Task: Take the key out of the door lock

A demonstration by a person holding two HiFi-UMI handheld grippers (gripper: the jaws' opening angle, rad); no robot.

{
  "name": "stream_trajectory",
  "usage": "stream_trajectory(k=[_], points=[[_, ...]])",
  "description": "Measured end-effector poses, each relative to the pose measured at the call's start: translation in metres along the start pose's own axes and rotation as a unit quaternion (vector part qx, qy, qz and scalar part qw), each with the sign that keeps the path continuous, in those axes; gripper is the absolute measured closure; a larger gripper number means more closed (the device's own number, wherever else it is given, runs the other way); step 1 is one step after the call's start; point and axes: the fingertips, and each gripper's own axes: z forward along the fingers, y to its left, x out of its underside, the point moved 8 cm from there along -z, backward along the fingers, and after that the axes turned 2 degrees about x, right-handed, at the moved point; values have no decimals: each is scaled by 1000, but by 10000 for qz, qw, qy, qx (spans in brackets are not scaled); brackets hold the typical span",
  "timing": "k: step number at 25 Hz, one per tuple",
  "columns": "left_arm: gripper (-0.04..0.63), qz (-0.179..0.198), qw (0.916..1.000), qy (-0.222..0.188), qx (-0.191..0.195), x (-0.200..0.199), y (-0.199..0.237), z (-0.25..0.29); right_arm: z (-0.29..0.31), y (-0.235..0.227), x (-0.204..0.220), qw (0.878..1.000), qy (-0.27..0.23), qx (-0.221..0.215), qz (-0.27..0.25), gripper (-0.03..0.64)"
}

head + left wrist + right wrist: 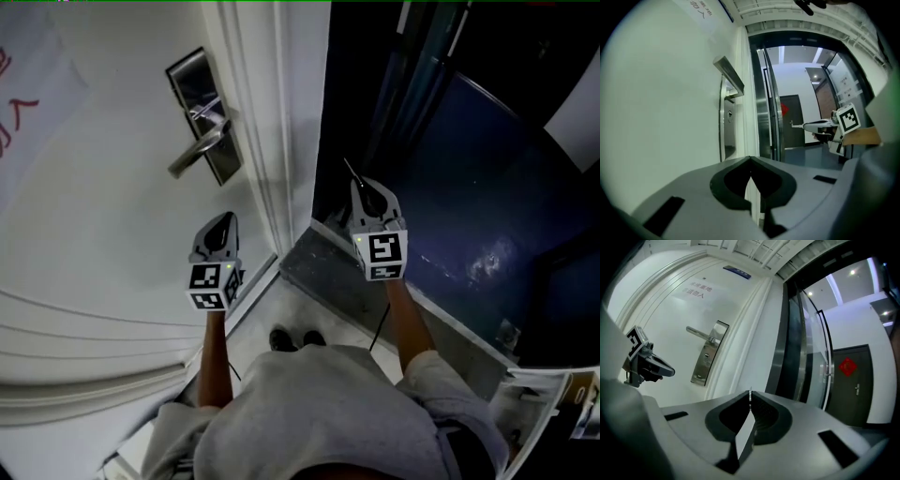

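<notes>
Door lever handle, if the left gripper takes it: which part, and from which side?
Probably the straight bar of the lever handle, near its free end, away from the lock plate. It runs roughly level and stands clear of the door, so come square to the door face, jaws above and below. The left gripper is shut; open it first.

Grey shirt [319, 412]; grey left gripper [226, 218], right gripper [362, 186]; black-and-white marker cubes [208, 286]
</notes>
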Motion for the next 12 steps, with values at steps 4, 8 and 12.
stream_trajectory(k=[4,8,12], points=[[578,33,9997,-17,252,-3,-12,19,-22,-18,13,9994,146,306,50,588],[578,45,9990,-22,439,-5,-22,34,-41,-30,23,9980,266,552,160,588],[578,50,9986,-29,525,-6,-28,42,-49,-34,28,9970,325,680,196,588]])
